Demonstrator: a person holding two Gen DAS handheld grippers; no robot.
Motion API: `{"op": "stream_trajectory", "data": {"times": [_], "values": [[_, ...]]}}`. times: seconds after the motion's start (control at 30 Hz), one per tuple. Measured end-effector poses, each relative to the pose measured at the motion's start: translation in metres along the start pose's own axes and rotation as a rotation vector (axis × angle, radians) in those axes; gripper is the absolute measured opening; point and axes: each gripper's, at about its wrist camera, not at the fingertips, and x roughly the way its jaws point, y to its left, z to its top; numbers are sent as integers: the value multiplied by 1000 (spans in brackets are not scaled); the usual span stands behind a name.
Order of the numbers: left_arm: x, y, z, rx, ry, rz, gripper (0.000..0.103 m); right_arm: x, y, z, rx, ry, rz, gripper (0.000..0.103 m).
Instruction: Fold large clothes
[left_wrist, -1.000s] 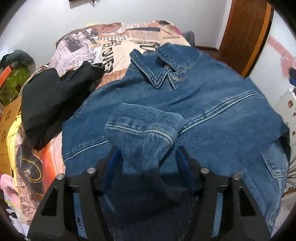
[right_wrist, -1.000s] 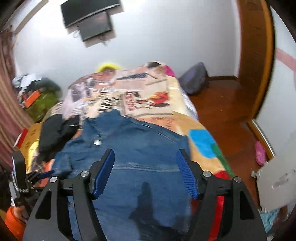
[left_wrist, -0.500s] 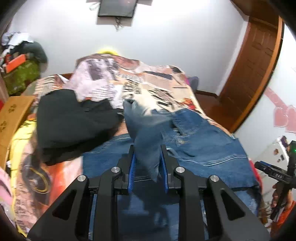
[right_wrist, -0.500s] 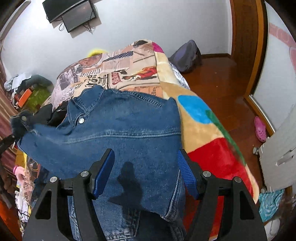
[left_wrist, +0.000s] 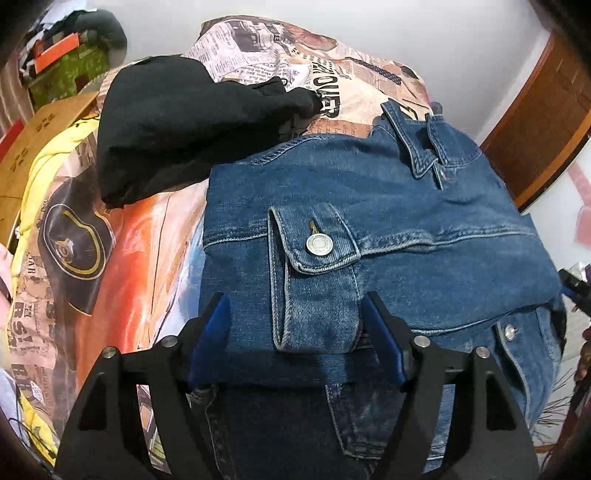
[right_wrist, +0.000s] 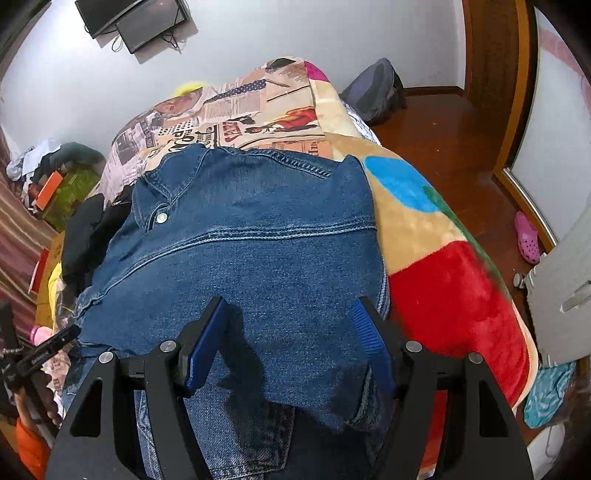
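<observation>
Denim jacket (left_wrist: 388, 206) lies spread on the bed (right_wrist: 443, 280), collar toward the far end, one sleeve folded across its body so the buttoned cuff (left_wrist: 314, 273) sits on top, near the bed's near edge. Left gripper (left_wrist: 295, 343) jaws opening, cuff between them, pads clear of the cloth. Right gripper (right_wrist: 288, 343) jaws spread over the jacket's hem, pinching nothing; black garment (left_wrist: 177, 125) beside the jacket's shoulder.

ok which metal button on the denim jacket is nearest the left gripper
The cuff button on the folded-in sleeve, lying just ahead of the left gripper. The collar button is farther up and the front button off to the right.
</observation>
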Motion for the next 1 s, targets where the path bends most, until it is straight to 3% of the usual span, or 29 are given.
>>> {"op": "stream_trajectory", "data": {"times": [0.13,0.33,0.5,0.73,0.87,1.0], "values": [[-10,-3,9,29,-4,26,72,-2,2,4,-12,-6,-8,66],[-33,1,25,61,-85,67,73,-11,0,16,-24,-46,-18,66],[-20,32,45,-6,-66,89,73,-14,-13,30,12,-78,-26,66],[34,81,47,-177,71,-42,73,6,-41,36,88,-39,-4,66],[63,88,52,-224,122,-173,72,31,-57,45,158,13,69,66],[90,100,59,-293,153,-271,66,55,-63,59,189,36,126,66]]}}
